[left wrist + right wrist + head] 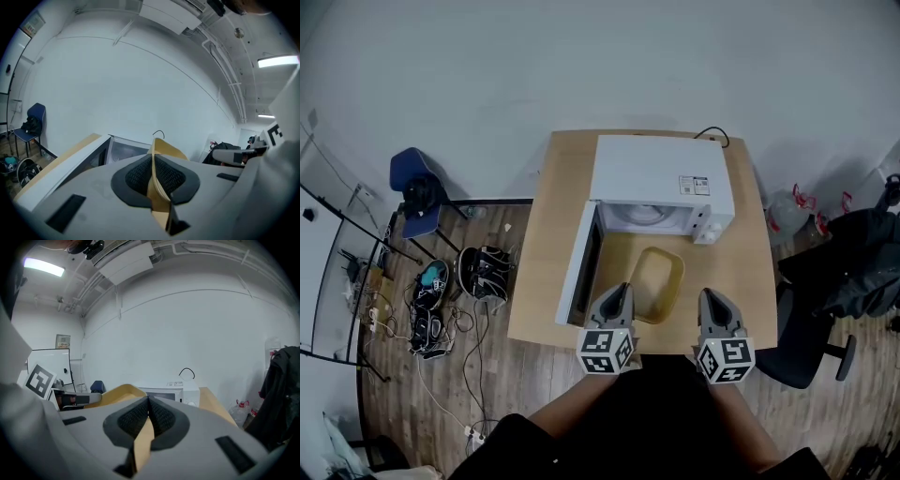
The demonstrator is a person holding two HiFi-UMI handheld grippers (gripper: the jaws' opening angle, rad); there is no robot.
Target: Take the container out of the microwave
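A shallow yellow container [656, 281] is in front of the open white microwave [661, 178], over the wooden table [534, 281]. My left gripper [622, 289] is at its left edge. In the left gripper view that gripper [153, 164] is shut on the container's rim [164, 147], which rises past the pads. My right gripper [709, 295] is near the container's right side. In the right gripper view its jaws [148, 408] are shut with a yellow strip between them, and the container [117, 393] reaches up to the pads.
The microwave door [579, 267] stands open to the left, beside my left gripper. A black office chair [806, 328] with a dark coat is right of the table. A blue chair [412, 187], bags [483, 272] and cables are on the floor at left.
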